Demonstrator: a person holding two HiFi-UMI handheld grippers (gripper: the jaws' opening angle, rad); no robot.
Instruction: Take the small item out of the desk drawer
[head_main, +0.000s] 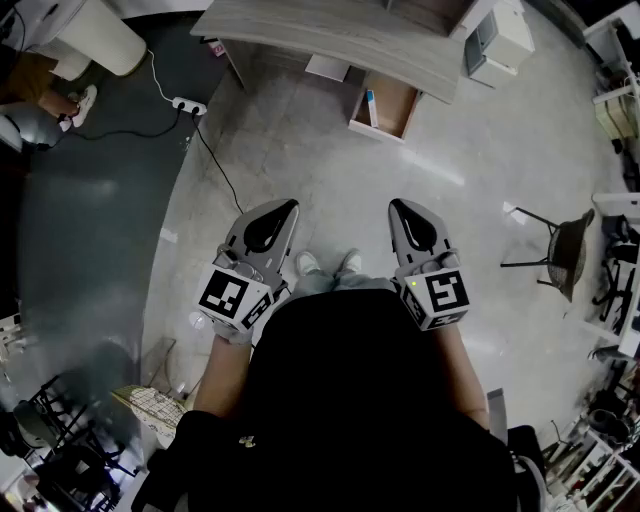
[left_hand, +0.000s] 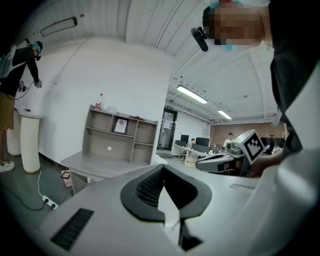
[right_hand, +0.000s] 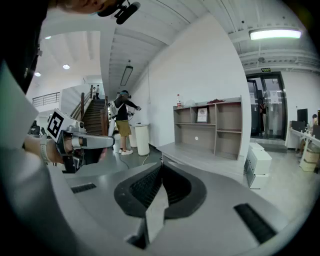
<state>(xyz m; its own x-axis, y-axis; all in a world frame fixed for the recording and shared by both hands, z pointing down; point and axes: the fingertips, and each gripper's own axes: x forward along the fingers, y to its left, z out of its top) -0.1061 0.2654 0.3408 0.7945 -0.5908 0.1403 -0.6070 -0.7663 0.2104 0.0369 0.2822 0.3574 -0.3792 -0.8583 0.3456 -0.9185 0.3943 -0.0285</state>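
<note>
A grey desk (head_main: 340, 35) stands across the floor at the top of the head view. Its wooden drawer (head_main: 400, 108) hangs pulled out below the desk's edge. Inside lies a small blue-and-white item (head_main: 372, 106). My left gripper (head_main: 289, 204) and right gripper (head_main: 395, 204) are held side by side in front of my body, far short of the drawer. Both are shut and hold nothing. The left gripper view has its jaws (left_hand: 162, 168) pressed together, with the desk (left_hand: 95, 164) beyond. The right gripper's jaws (right_hand: 161, 166) also meet, facing the desk (right_hand: 205, 154).
A white power strip (head_main: 188, 104) and its black cable lie on the floor left of the desk. A white cabinet (head_main: 500, 38) stands right of the desk. A black chair (head_main: 565, 250) sits at right. A person (right_hand: 122, 120) stands by a white cylinder (head_main: 100, 35).
</note>
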